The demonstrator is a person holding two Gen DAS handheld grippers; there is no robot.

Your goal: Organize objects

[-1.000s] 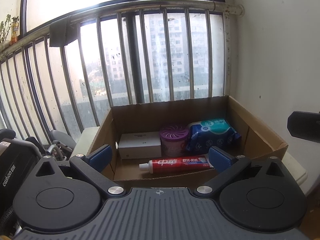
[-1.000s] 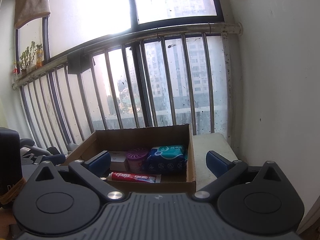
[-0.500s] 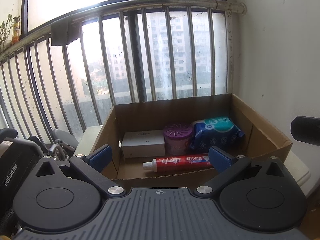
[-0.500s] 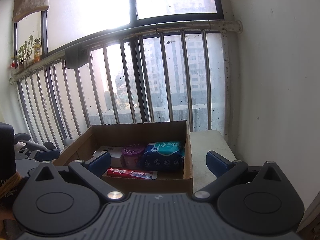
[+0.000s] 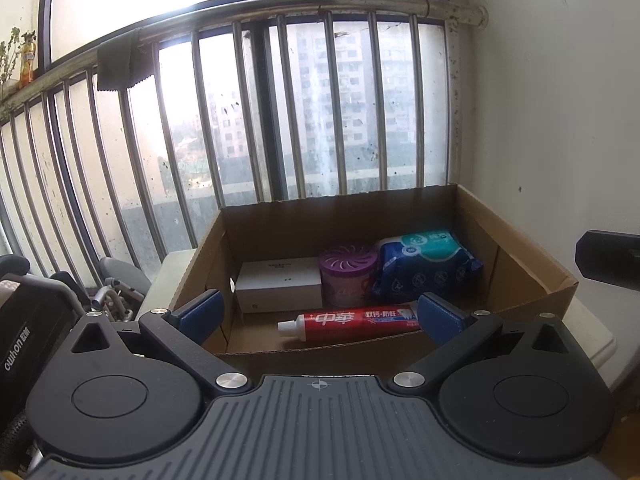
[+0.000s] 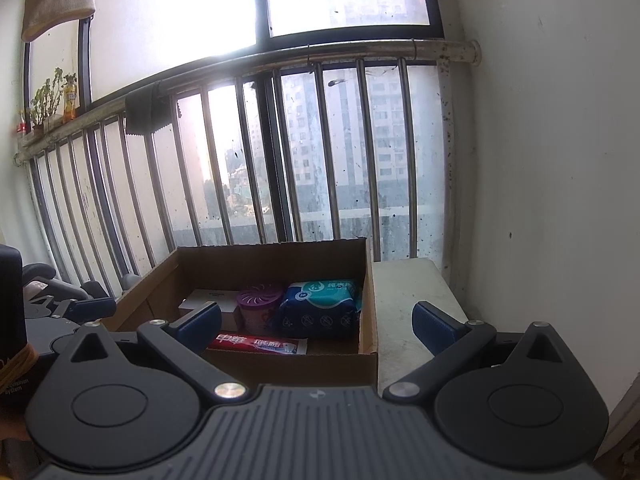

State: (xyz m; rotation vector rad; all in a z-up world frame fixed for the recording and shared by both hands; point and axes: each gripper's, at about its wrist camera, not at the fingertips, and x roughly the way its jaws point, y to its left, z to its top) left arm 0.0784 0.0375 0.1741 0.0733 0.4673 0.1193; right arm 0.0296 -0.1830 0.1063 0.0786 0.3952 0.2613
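Note:
An open cardboard box [image 5: 516, 240] [image 6: 370, 300] stands on a white surface by the window bars. Inside lie a red toothpaste tube [image 5: 348, 322] [image 6: 256, 345], a white box [image 5: 278, 285] [image 6: 208, 300], a purple-lidded air freshener [image 5: 347, 274] [image 6: 258, 308] and a blue wipes pack [image 5: 426, 266] [image 6: 320, 308]. My left gripper [image 5: 320, 316] is open and empty in front of the box. My right gripper [image 6: 316, 326] is open and empty, further back, to the right of the box's middle.
Metal window bars [image 5: 332, 112] stand right behind the box. A white wall [image 5: 560, 120] closes the right side. The white surface [image 6: 408, 292] shows right of the box. Black equipment [image 5: 28, 328] sits at the left. The other gripper's edge [image 5: 608, 258] shows at the right.
Both grippers have drifted slightly; the box sits a little lower and more to the right in the left view, lower and more to the left in the right view. Both stay open and empty.

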